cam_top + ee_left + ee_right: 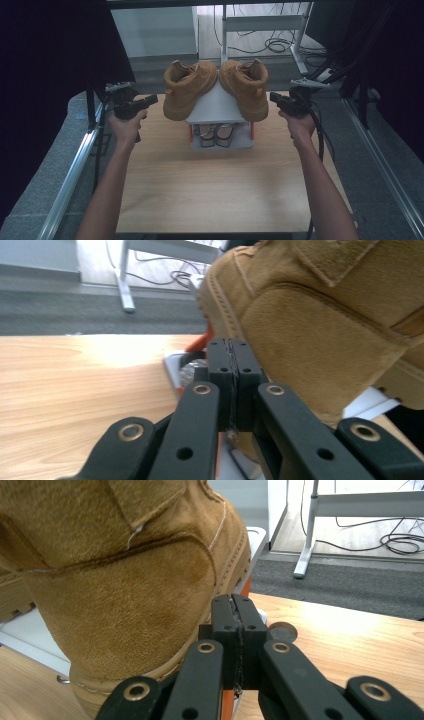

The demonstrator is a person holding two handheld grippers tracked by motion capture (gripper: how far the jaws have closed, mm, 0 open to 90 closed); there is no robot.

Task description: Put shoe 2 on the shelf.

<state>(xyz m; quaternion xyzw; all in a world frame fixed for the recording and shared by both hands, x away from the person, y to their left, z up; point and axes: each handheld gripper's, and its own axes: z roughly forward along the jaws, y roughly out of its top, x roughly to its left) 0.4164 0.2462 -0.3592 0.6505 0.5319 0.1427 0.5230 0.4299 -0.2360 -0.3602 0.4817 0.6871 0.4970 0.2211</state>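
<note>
With both the left gripper (151, 99) and right gripper (275, 97) fingers pressed together and empty, they should open before approaching the boots' (186, 86) heels on the rack (216, 107).

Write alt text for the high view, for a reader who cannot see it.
Two tan boots, the left boot and the right boot, sit toes down on a small grey shoe rack on a wooden table. A person's hands hold the left gripper and right gripper, both shut, beside them.
</note>
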